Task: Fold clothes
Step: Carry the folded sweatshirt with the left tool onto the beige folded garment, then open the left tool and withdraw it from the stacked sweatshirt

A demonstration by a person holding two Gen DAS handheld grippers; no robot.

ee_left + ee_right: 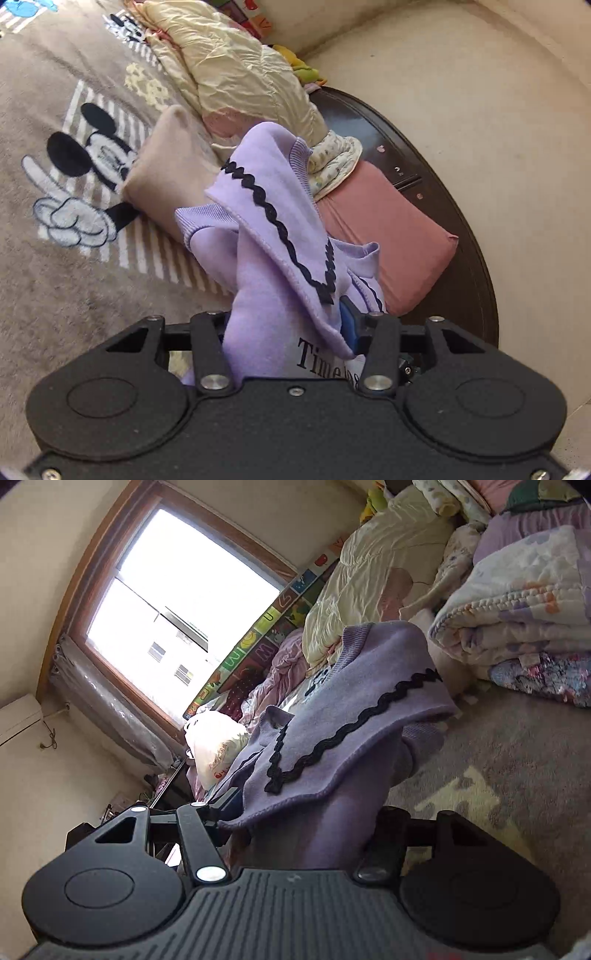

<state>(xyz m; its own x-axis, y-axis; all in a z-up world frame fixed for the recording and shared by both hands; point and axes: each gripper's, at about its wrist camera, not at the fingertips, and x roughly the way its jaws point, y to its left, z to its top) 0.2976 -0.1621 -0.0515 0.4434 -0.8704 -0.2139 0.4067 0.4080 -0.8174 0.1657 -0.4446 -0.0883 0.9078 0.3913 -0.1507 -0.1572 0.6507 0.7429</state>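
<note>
Bunching between both fingers, lilac sweater

- Sweatshirt bunched between the left gripper fingers, raised over the blanket.
- Two pillows behind it; quilt beyond them.
- Folded quilts right of the sweatshirt; window left.

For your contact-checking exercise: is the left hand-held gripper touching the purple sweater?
Touching. In the left wrist view the purple sweater bunches between the fingers of the left hand-held gripper, pressed against both.
</note>
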